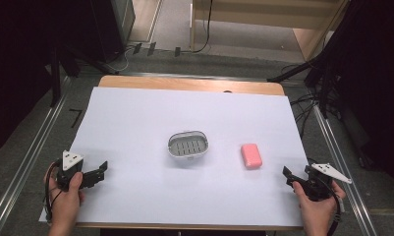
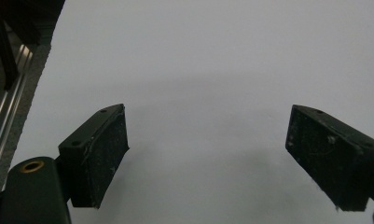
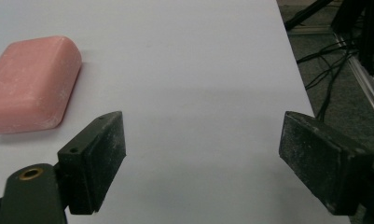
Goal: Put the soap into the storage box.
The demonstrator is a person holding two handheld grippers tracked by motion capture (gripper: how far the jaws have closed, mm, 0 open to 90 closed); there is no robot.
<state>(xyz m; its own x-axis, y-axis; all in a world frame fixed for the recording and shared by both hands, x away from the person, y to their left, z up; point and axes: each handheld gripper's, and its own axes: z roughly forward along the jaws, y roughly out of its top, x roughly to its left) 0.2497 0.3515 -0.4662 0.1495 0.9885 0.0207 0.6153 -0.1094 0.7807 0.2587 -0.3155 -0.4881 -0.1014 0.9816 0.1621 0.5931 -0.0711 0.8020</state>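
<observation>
Both grippers, left [image 1: 97,173] and right [image 1: 292,178], parked at counter [image 1: 135,118] corners, jaws wide and empty, likely readying for soap [image 1: 251,155] and dish [image 1: 187,144].

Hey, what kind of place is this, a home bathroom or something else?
Probably a lab or recording studio, not a home. A table covered in white paper holds just a soap and a soap dish, staged. Black curtains, cables on the floor and metal rails surround it.
</observation>
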